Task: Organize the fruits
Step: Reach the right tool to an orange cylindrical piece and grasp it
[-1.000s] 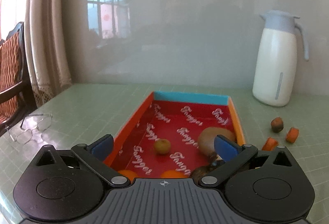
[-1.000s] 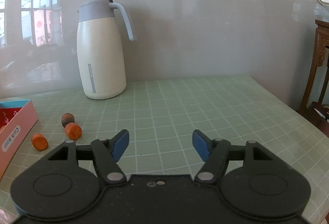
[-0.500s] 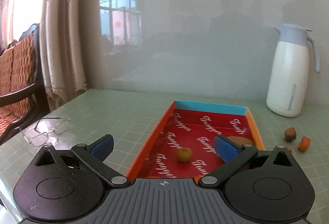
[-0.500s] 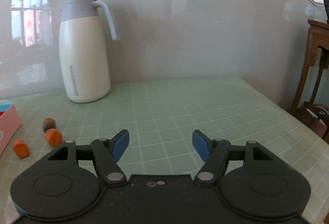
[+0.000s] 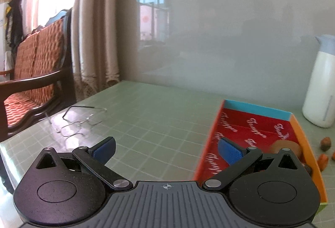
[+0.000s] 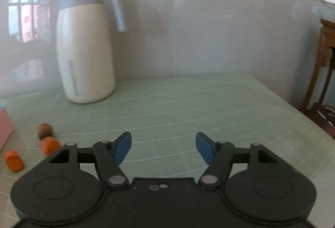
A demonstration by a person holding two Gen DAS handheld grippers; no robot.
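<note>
Green gridded table (image 5: 159,115): wire eyeglasses (image 5: 77,121) lie at its left edge, near a cushioned wooden chair (image 5: 31,73) and a curtain (image 5: 94,25). White jug (image 6: 85,48) with grey lid stands upright against the grey wall.

Red tray (image 5: 253,133), orange sides, blue far end, long axis running away from the left camera; repeated white script on its floor, too blurred to read. A brown fruit (image 5: 286,147) lies inside by the right wall, partly hidden behind the left gripper (image 5: 166,149).

Loose on the table between tray and jug: brown round fruit (image 6: 44,130), two orange pieces (image 6: 49,145) (image 6: 13,160).

Left gripper: jaws apart, empty. Right gripper (image 6: 163,149): jaws apart, empty, over bare table.
</note>
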